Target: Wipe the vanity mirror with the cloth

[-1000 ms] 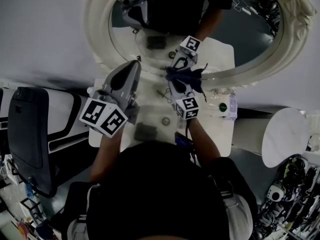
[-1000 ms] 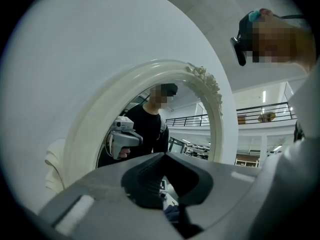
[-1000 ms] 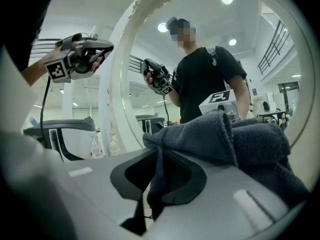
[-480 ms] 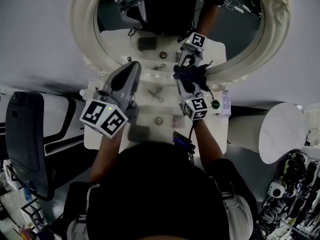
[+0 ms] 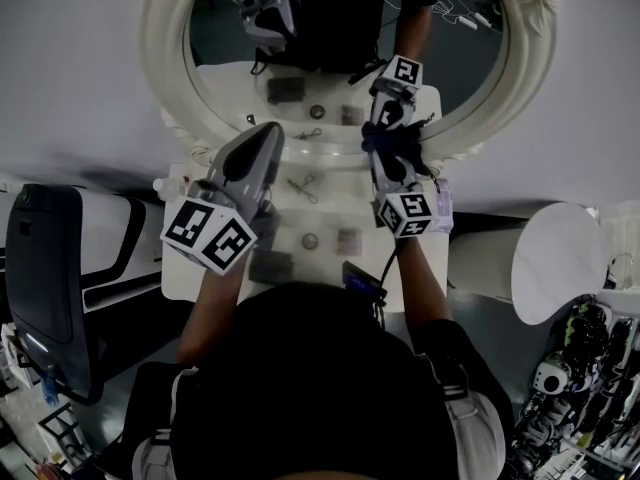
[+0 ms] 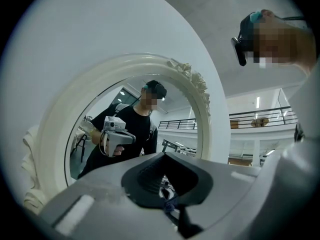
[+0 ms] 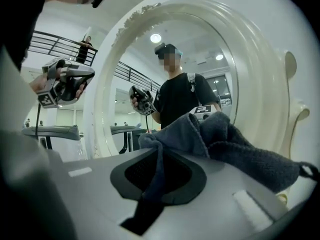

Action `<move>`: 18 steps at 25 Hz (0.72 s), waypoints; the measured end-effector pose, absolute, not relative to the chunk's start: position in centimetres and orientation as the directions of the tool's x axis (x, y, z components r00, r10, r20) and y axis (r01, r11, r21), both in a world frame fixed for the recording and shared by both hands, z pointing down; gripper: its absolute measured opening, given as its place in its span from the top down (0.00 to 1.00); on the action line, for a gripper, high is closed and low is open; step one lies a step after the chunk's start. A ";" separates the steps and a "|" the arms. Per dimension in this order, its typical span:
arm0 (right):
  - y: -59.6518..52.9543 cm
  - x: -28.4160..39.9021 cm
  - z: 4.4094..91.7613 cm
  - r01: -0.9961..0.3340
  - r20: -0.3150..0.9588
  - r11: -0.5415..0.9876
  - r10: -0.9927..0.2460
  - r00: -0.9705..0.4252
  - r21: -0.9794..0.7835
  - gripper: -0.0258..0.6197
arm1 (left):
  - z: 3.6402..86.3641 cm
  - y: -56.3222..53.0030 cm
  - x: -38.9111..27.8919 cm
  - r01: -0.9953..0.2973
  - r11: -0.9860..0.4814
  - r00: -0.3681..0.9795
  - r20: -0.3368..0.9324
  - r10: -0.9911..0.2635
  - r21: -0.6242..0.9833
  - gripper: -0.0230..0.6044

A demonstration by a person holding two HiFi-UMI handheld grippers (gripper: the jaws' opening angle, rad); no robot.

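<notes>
Step in hand: the wipe itself, low on the glass. My right gripper point(image 5: 388, 153) has its jaws clamped on the cloth point(image 7: 235, 144). A fold runs down through the jaw gap and the bulk is bunched over the front, dark and towel-like. From the head view the cloth sits at the lower right of the vanity mirror point(image 5: 340, 38), just inside the white carved frame point(image 5: 165, 58). Cloth and its reflection meet there, so I judge it is on the glass or a hair off it; contact itself I cannot confirm.

My left gripper point(image 5: 265, 133) hangs over the worktop point(image 5: 335, 208) near the frame's lower left. Its jaws are drawn together to a point, and I can make out nothing held between them. It takes no part in the wipe.

The worktop carries a few small bits, among them a scissor-like clip point(image 5: 300, 184) and a ring point(image 5: 310, 240), all below the cloth.

Next move, as I judge it: most of the glass lies above the cloth, so the stroke should run up and across with steady pressure. The bunched part should lead, so that it meets the glass before the hard jaw tips do.

Against a second ago: the right gripper and cloth have slid rightward along the bottom edge of the glass, from near the lower middle toward the lower right. Its reflection has moved with it. The left gripper sits about where it was. My head has shifted too, so part of that change is the view.
</notes>
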State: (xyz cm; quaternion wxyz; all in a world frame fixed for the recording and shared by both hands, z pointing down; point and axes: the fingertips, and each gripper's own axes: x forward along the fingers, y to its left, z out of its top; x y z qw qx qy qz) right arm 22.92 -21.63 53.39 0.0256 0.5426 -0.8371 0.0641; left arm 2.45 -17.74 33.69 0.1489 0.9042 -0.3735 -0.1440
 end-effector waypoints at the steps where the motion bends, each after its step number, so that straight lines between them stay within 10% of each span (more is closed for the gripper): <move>1: -21.7 23.2 52.9 -0.914 0.109 0.398 -0.908 -0.404 -0.076 0.90 | 33.6 -17.7 2.4 -0.631 -0.678 0.680 -0.152 -0.717 0.377 0.96; 18: -20.9 27.9 45.7 -0.951 0.011 0.308 -0.951 -0.309 -0.009 0.90 | 33.3 -17.1 3.8 -0.578 -0.724 0.726 -0.167 -0.667 0.377 0.96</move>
